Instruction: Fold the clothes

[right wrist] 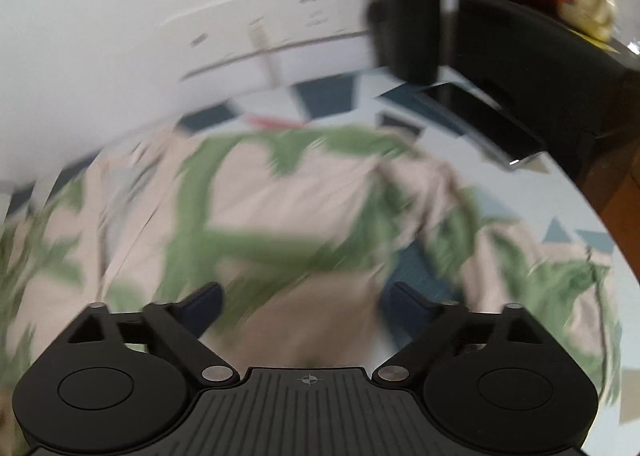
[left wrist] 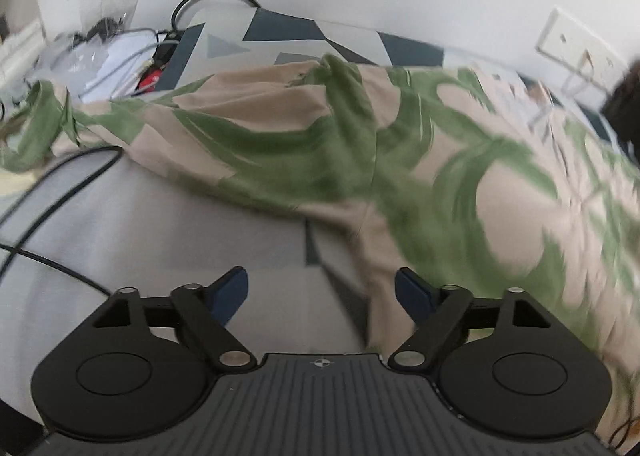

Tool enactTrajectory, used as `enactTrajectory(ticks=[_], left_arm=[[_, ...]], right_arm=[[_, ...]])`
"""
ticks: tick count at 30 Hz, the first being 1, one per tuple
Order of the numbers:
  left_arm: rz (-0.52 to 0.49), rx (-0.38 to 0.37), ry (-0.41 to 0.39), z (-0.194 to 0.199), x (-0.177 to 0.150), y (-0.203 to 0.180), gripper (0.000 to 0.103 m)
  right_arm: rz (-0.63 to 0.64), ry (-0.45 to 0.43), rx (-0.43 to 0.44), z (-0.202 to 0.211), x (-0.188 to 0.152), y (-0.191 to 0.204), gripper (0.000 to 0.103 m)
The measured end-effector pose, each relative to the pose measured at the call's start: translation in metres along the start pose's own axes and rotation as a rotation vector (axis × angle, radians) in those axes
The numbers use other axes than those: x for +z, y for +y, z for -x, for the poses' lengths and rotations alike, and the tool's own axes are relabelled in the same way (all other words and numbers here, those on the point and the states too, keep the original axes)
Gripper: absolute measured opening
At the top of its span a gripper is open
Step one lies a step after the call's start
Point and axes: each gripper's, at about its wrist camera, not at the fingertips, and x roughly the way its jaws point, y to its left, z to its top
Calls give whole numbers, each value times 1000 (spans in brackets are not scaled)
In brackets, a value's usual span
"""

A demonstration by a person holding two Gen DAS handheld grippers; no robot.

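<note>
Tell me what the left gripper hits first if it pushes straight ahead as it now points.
Probably the beige garment with green leaf print. The left gripper, jaws open and empty, hovers over the grey patterned cloth; depth is unclear.

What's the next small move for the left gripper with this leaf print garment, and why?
Probably ease the left gripper forward and slightly right onto the near edge of the leaf-print garment. Its jaws are open and hold nothing, and the cloth lies rumpled and unfolded on the patterned tablecloth. The right gripper is open too.

left gripper [left wrist: 321,288], jaws apart, hovers beside the rumpled leaf-print garment [left wrist: 320,144] on patterned cloth [left wrist: 224,44].
</note>
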Motion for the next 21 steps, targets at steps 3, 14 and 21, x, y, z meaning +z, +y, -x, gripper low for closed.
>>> enactTrajectory(ticks=[3, 14, 21], left_arm=[[-6, -23, 21, -6, -7, 6, 92], [-5, -16, 4, -25, -17, 2, 103], [24, -6, -70, -23, -28, 1, 103]], right_arm=[[92, 33, -9, 4, -28, 31, 101], [143, 50, -69, -11, -79, 76, 102], [139, -25, -71, -12, -86, 75, 102]])
